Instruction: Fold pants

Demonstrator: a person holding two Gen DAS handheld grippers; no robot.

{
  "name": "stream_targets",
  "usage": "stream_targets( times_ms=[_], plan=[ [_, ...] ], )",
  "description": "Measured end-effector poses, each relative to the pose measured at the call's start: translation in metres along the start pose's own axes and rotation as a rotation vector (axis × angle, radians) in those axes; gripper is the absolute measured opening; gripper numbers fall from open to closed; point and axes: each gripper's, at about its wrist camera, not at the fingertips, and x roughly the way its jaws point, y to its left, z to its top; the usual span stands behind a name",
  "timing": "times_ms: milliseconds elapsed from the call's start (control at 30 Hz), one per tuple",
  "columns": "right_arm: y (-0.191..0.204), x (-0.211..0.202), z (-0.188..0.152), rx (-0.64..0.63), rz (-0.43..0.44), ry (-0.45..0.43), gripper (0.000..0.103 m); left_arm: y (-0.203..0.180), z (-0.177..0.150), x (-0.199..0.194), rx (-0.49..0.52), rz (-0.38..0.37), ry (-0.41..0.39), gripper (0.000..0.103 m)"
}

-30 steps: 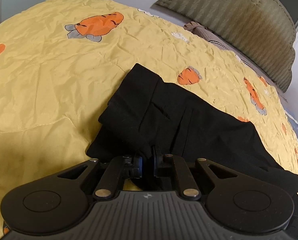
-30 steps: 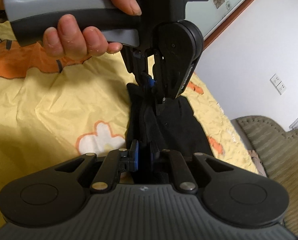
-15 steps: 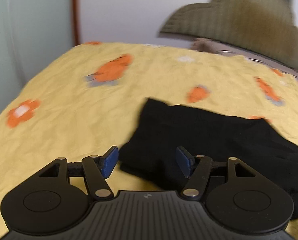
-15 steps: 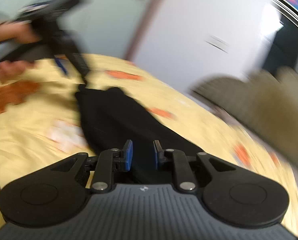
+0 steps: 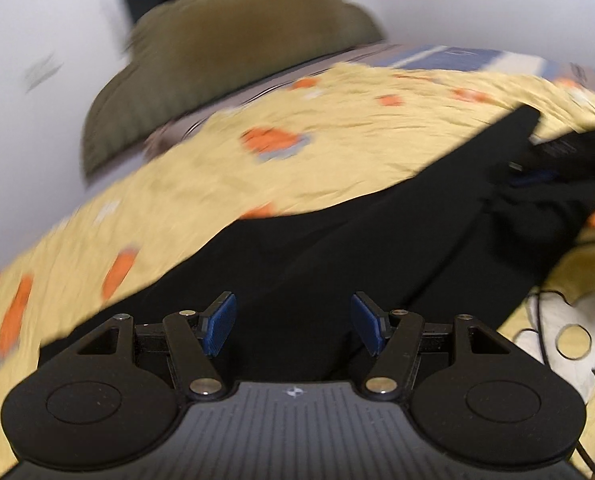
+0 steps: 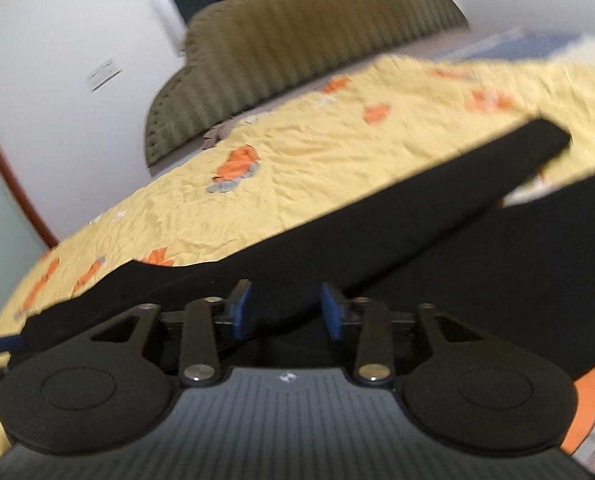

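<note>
Black pants (image 6: 377,232) lie stretched flat along the yellow carrot-print bedspread (image 6: 297,168); we spread our left gripper (image 5: 293,328), and our right gripper (image 6: 286,310) is opening, nothing pinched.

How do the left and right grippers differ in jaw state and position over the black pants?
The left gripper stands wide open; the right gripper shows a narrower gap, its jaws opening. The left gripper faces a single broad stretch of the black pants; the right gripper faces two legs with yellow bedspread showing between them farther off. Shared: blue pads, no cloth pinched, both low over the pants.
</note>
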Motion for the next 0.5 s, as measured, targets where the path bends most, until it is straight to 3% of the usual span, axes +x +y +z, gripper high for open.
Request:
stream_targets(
  times_ms=[100,233,333,500],
  plan=[
    [-0.023,-0.005,-0.008,0.075,-0.008,0.002,0.038,-0.017,0.006,0.008,0.085,-0.052,-0.04,0.063],
    [-0.054,-0.041,-0.01,0.163,-0.05,-0.009,0.043,-0.037,0.012,0.022,0.184,-0.119,-0.042,0.063],
    [-0.065,-0.041,-0.01,0.232,-0.076,-0.015,0.052,-0.046,0.014,0.036,0.241,-0.134,-0.024,0.063],
    [-0.069,-0.031,-0.008,0.24,-0.055,0.001,0.051,-0.049,0.014,0.054,0.273,-0.201,0.027,0.063]
  ],
)
